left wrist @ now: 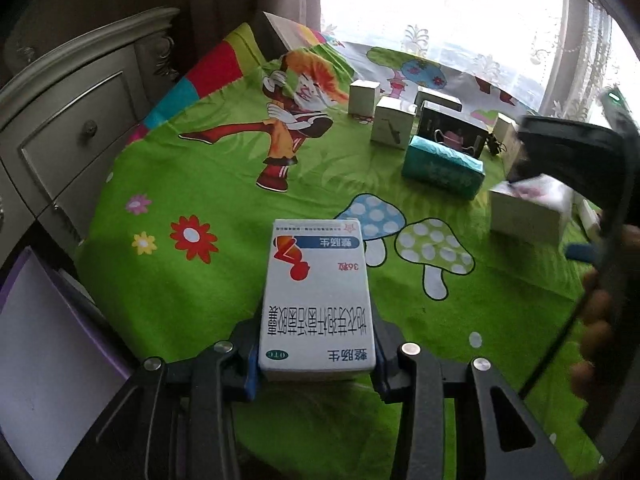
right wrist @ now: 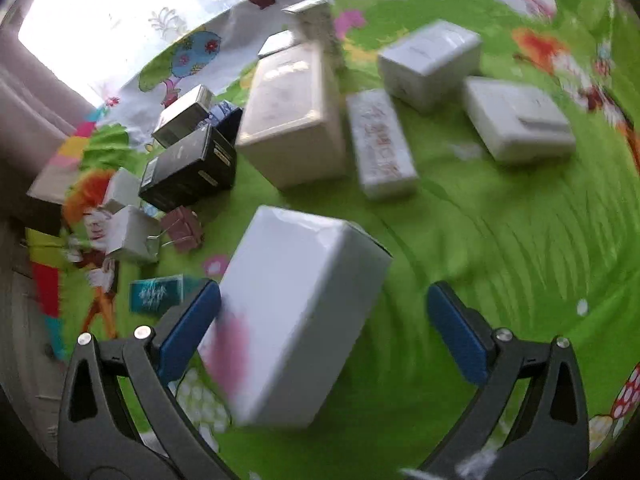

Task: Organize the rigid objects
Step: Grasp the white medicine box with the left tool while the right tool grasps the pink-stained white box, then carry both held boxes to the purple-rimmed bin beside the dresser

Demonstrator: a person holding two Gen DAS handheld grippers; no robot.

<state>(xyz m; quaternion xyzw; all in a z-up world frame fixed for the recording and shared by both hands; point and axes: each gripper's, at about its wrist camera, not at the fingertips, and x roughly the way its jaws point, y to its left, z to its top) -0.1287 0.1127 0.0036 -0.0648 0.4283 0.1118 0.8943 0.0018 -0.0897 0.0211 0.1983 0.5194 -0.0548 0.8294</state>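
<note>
Green cartoon cloth (left wrist: 168,304); medicine box (left wrist: 318,300) marked "OTC", left gripper's (left wrist: 318,354) grip.

left jaws: medicine box (left wrist: 318,300) between them, lying flat on cloth (left wrist: 168,296) | ahead-right: wrapped pack (left wrist: 442,166), box cluster (left wrist: 390,126) behind it | left: dresser (left wrist: 68,136) | right jaws: large box (right wrist: 296,320) between them, touching left pad only | ahead: more boxes (right wrist: 294,120)
</note>
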